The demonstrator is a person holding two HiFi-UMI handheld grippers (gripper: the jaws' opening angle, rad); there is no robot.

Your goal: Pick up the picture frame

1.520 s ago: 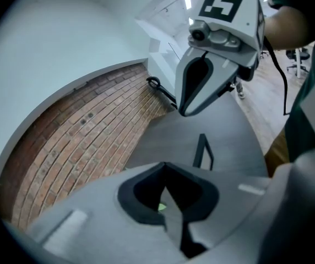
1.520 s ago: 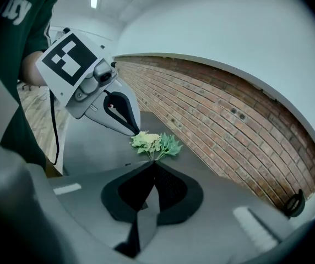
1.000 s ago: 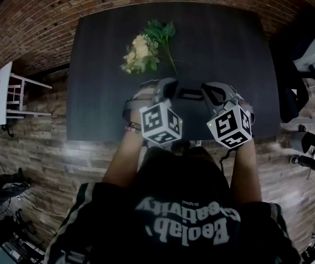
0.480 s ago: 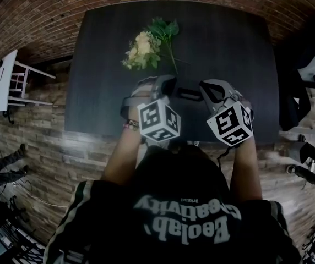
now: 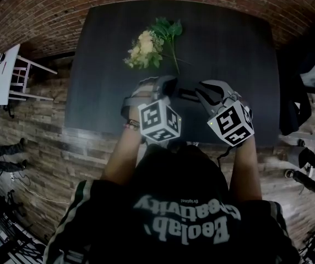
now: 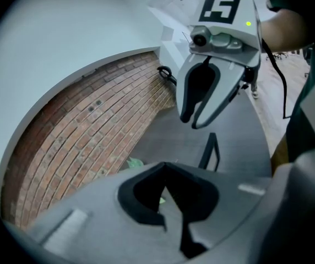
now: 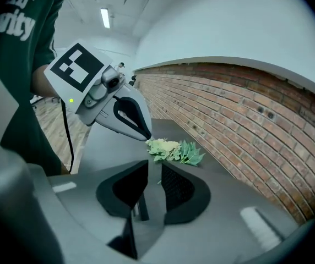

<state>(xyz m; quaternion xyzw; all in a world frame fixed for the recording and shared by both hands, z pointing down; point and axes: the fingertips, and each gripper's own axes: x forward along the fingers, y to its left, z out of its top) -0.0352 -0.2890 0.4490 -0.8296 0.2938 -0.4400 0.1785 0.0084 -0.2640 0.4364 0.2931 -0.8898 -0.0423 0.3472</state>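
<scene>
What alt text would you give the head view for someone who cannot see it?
A person, seen from above, holds the left gripper and right gripper close together over a dark table, a dark picture frame between them. The right jaws have just been opening, a thin dark edge between them. Flowers lie farther back.

Head camera overhead; all share table (image 5: 229,48)
</scene>
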